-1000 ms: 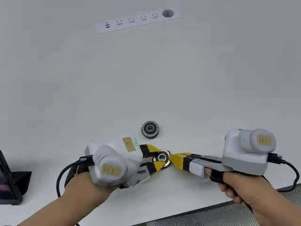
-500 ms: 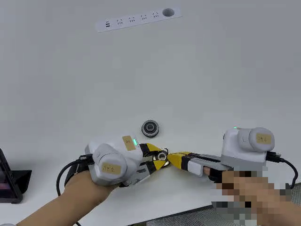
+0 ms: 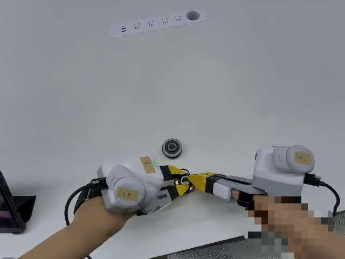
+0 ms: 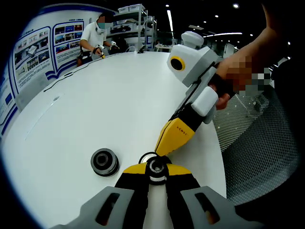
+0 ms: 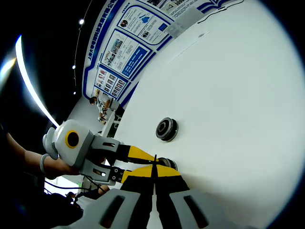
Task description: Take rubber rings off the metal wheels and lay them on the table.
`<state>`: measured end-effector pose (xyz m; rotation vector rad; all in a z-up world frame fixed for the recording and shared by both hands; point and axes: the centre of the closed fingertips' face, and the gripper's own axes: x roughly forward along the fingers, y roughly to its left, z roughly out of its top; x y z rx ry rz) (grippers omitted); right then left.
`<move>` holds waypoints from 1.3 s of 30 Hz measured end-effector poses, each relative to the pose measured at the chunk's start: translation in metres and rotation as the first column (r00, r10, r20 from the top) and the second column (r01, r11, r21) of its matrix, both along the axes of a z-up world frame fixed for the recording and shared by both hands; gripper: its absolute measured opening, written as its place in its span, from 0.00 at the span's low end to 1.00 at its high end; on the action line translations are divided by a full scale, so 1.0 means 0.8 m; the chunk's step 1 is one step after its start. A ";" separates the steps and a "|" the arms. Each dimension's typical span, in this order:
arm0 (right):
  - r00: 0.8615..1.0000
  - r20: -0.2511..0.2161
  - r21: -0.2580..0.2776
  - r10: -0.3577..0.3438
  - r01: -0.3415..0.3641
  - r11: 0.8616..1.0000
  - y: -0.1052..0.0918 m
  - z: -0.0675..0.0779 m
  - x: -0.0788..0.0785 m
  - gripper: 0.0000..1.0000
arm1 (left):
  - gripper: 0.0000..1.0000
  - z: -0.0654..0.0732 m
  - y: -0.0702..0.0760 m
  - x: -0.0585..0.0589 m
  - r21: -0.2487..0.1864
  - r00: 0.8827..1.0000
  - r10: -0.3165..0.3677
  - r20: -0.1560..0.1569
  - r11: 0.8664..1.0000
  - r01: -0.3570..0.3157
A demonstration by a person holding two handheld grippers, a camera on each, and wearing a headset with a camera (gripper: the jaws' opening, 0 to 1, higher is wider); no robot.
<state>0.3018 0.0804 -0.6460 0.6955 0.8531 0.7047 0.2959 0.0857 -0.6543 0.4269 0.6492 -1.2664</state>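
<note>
My left gripper (image 3: 180,181) is shut on a small metal wheel (image 4: 156,168) just above the white table (image 3: 242,97). My right gripper (image 3: 191,179) meets it from the right, its yellow jaws closed on the thin black rubber ring (image 4: 147,157), which stands out from the wheel as a loop. In the right gripper view my right gripper (image 5: 155,168) is shut tip to tip, with the wheel (image 5: 168,163) just behind it and the left gripper (image 5: 95,152) to the left. A second wheel (image 3: 172,147), with its dark ring on it, lies flat on the table just beyond both grippers.
A white power strip (image 3: 158,23) lies at the table's far side. A dark device (image 3: 11,208) stands at the left edge. Grey mesh (image 3: 237,249) runs along the near right edge. A person (image 4: 97,33) stands at the table's far end.
My right gripper has slid a little left, closer to the held wheel, and the black ring now shows as a raised loop. The left gripper and the second wheel have stayed put.
</note>
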 end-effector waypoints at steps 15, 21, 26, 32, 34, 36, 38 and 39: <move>1.000 -0.012 -0.022 0.004 -0.004 1.000 -0.004 -0.006 -0.002 0.02 | 0.18 0.001 -0.001 -0.004 -0.015 1.000 -0.011 -0.002 1.000 0.011; 1.000 -0.017 -0.024 0.001 -0.001 1.000 -0.006 -0.009 -0.003 0.02 | 0.23 0.004 0.001 -0.010 -0.029 1.000 -0.019 0.006 0.999 0.019; 1.000 -0.016 -0.022 0.005 -0.005 1.000 -0.005 -0.008 -0.003 0.02 | 0.25 0.009 0.005 -0.012 -0.048 1.000 -0.015 0.022 0.999 0.017; 1.000 -0.017 -0.020 0.009 -0.009 1.000 -0.003 -0.007 -0.004 0.02 | 0.34 0.013 0.007 -0.008 -0.065 0.999 0.008 0.044 0.998 -0.005; 1.000 -0.015 -0.020 0.010 -0.011 1.000 -0.003 -0.006 -0.004 0.02 | 0.38 0.012 0.009 -0.006 -0.064 0.999 0.015 0.046 0.998 -0.012; 1.000 -0.013 -0.016 0.012 -0.013 1.000 -0.002 -0.003 -0.004 0.02 | 0.42 0.011 0.011 -0.006 -0.060 0.999 0.021 0.046 0.998 -0.018; 1.000 -0.010 -0.014 0.014 -0.014 1.000 -0.001 -0.001 -0.005 0.02 | 0.44 0.009 0.013 -0.005 -0.055 0.999 0.026 0.046 0.998 -0.024; 1.000 -0.010 -0.013 0.014 -0.014 1.000 -0.001 0.000 -0.005 0.02 | 0.46 0.008 0.014 -0.005 -0.052 0.998 0.032 0.045 0.998 -0.030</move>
